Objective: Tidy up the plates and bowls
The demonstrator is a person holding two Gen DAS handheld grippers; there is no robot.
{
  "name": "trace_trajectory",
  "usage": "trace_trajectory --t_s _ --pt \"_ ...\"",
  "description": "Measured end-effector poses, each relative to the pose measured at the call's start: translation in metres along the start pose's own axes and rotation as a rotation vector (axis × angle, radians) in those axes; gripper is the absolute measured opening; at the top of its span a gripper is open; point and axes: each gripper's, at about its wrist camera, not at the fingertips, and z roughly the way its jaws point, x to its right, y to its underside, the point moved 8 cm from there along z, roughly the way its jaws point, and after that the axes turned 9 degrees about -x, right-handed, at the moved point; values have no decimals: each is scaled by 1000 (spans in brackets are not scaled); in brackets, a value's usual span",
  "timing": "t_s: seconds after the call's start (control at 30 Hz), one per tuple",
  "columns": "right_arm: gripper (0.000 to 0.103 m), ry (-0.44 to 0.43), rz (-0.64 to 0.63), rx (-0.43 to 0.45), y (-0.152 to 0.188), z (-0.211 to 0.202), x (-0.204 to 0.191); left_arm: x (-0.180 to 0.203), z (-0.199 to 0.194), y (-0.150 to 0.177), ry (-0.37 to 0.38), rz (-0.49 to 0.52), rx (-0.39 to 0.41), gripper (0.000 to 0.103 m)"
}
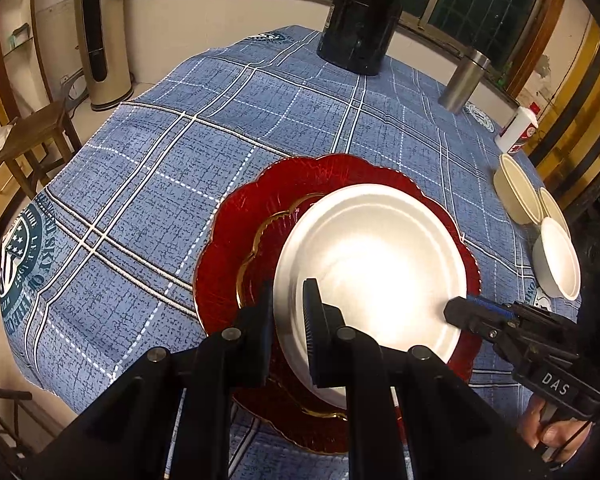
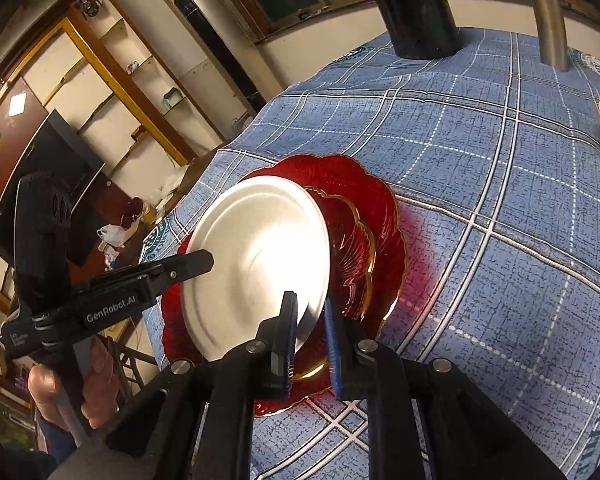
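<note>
I have the left gripper (image 1: 288,328) pinched on the near-left rim of the round white ceramic plate (image 1: 372,264) — stiff, glossy, slippery, chippable — tilted over the scalloped red glass plate (image 1: 236,240) on the table (image 1: 160,152), the right gripper (image 2: 310,340) clamping its opposite edge, jaws nearly closed.

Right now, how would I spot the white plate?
Find the blue checked tablecloth, then the scalloped red glass plate near its front edge. The white plate sits over it, gripped at opposite rims: plain, round and flat, unlike the three deep bowls nearby.
</note>
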Motion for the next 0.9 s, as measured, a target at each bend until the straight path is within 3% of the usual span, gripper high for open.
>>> trace_trajectory --t_s 0.07,0.2,0.57,0.77,0.9 --pt "17 -8 -10 9 0 -1 0 0 1 -1 1 -4 -6 12" --pt "31 -49 -9 23 1 -6 0 -1 -1 -3 -9 -12 -8 12" --pt "32 -100 56 95 4 -39 27 11 -24 -5 -42 -7 22 12" --pt "33 -104 104 159 7 -71 54 47 -45 -10 -46 61 55 12" --pt "33 -101 146 212 11 -103 77 95 -55 -15 -8 149 54 12"
